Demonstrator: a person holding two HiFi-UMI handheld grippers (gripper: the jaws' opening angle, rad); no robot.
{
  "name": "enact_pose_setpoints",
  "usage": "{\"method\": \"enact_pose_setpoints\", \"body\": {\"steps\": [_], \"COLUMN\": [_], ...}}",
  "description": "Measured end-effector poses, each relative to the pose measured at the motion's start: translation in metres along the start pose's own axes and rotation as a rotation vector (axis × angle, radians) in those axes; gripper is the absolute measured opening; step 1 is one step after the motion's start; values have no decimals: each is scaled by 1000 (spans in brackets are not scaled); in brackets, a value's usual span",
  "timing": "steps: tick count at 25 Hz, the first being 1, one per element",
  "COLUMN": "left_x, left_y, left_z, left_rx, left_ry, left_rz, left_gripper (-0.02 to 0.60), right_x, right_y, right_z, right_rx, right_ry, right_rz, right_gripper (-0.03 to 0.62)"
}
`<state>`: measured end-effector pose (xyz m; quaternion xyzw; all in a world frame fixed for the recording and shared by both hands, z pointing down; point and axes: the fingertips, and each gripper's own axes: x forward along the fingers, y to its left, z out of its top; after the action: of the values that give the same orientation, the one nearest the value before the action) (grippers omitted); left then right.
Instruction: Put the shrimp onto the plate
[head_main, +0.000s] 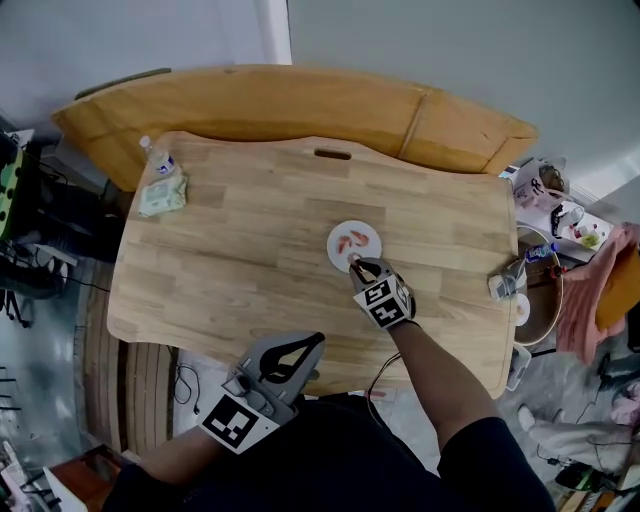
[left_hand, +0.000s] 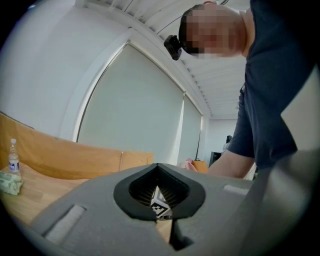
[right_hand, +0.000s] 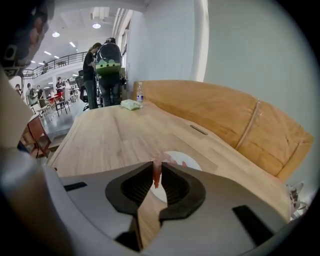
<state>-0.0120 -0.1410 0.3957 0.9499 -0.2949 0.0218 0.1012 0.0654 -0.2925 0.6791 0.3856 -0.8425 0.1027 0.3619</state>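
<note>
A small white plate (head_main: 368, 248) lies right of the middle of the wooden table (head_main: 230, 250), with two pink shrimp (head_main: 346, 243) on it. My right gripper (head_main: 356, 264) hovers at the plate's near edge. It is shut on another shrimp (right_hand: 156, 173), which hangs upright between the jaws in the right gripper view, just in front of the plate (right_hand: 192, 162). My left gripper (head_main: 303, 349) is held back near my body, off the table's front edge. In the left gripper view its jaws meet with nothing between them (left_hand: 158, 167).
A water bottle (head_main: 155, 155) and a green-white packet (head_main: 161, 196) sit at the table's far left corner. A curved wooden bench (head_main: 300, 100) runs behind the table. Small items (head_main: 506, 284) lie at the right edge. People (right_hand: 102, 65) stand far off.
</note>
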Motion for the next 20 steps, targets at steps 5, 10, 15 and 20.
{"method": "enact_pose_setpoints", "body": {"steps": [5, 10, 15, 20], "left_x": [2, 2, 1, -2], "left_y": [4, 10, 16, 19], "left_z": [10, 8, 2, -1], "left_rx": [0, 16, 4, 3], "left_ry": [-8, 8, 26, 41], "left_rz": [9, 28, 43, 55], "left_gripper": [-3, -3, -3, -3], "right_x": [29, 51, 67, 75], "right_y": [-10, -18, -21, -24], "right_z": [-17, -33, -48, -55], "right_rx": [-26, -11, -3, -1], "right_ry": [76, 135, 183, 218], "right_rz": [19, 37, 53, 67], "right_gripper": [58, 58, 58, 60]}}
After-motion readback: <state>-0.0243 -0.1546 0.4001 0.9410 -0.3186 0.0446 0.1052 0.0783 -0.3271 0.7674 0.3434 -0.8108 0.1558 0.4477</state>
